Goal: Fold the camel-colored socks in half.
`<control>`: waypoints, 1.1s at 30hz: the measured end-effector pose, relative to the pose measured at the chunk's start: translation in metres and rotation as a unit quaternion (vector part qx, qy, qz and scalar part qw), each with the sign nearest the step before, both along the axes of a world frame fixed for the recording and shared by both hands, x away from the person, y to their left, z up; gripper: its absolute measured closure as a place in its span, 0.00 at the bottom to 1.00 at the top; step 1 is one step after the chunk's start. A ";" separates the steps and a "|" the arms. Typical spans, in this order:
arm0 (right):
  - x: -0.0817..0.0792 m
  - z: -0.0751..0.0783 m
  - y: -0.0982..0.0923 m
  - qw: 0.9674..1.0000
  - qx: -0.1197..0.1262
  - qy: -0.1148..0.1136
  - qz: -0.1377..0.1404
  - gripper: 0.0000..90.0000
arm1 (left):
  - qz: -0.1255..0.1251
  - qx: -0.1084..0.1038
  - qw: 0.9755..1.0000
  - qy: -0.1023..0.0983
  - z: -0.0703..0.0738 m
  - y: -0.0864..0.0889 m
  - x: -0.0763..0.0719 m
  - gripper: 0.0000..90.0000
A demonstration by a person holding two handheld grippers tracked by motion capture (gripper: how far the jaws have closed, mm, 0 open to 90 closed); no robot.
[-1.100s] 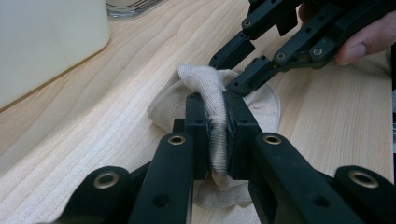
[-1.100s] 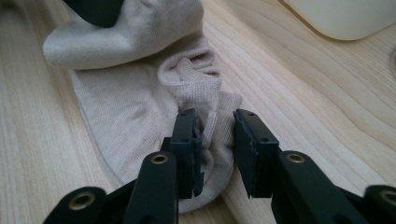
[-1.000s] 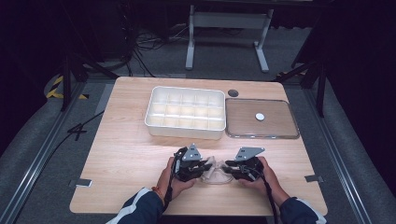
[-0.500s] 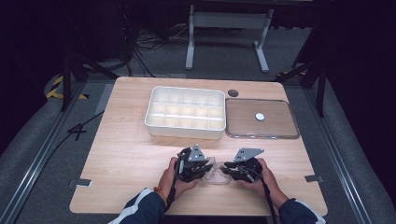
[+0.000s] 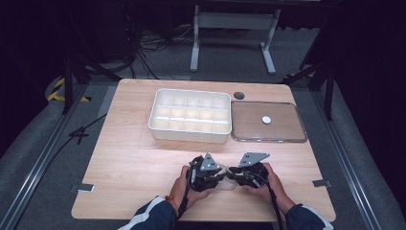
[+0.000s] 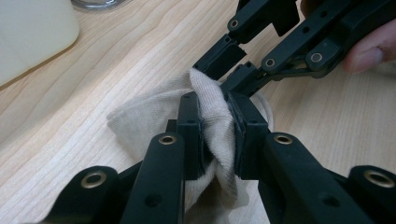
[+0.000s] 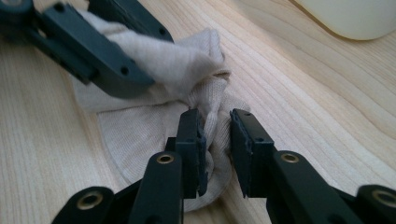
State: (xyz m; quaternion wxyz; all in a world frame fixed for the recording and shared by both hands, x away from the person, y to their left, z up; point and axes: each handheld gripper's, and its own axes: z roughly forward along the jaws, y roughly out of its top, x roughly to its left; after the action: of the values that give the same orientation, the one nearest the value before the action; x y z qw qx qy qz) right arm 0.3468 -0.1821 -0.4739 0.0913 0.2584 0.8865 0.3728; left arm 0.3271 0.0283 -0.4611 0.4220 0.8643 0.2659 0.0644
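Crumpled beige sock (image 6: pixel 212 100) on table

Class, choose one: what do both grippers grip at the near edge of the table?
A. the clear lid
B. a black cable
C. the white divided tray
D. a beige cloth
D: the left gripper and the right gripper both pinch folds of the beige cloth; tray and lid lie farther back.

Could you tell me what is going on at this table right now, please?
A person is working a small beige sock with two hand-held grippers near the front edge of the wooden table. The left gripper pinches a fold of the sock, though its jaws have just been easing open. The right gripper has another bunched part of the sock between its jaws. Behind them stand a white compartment box, nothing visible in it, and its clear lid lying flat beside it.
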 end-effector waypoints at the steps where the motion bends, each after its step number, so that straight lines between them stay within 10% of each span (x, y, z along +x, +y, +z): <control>1: 0.000 0.000 0.000 1.000 -0.001 -0.002 0.002 0.82 | 0.002 -0.003 1.000 -0.001 0.000 0.000 0.000 0.84; 7: 0.000 -0.001 -0.001 1.000 0.002 -0.002 0.004 0.82 | 0.007 -0.040 0.999 -0.006 0.013 0.008 0.002 0.69; 18: 0.000 -0.001 -0.002 1.000 0.004 -0.002 0.005 0.82 | 0.001 -0.011 0.999 0.045 0.029 0.041 -0.006 0.50; 22: 0.001 -0.001 -0.002 1.000 0.004 -0.002 0.005 0.82 | -0.022 -0.020 0.997 0.066 0.023 0.045 -0.016 0.55; 33: 0.000 -0.001 -0.001 1.000 0.002 -0.003 0.008 0.83 | -0.046 -0.003 0.998 0.045 0.003 0.015 -0.013 0.78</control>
State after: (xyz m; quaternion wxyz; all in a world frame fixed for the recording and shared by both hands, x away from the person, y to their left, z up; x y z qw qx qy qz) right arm 0.3470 -0.1834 -0.4748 0.0906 0.2502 0.8874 0.3764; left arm 0.3136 0.0429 -0.4579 0.4144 0.8764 0.2452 0.0054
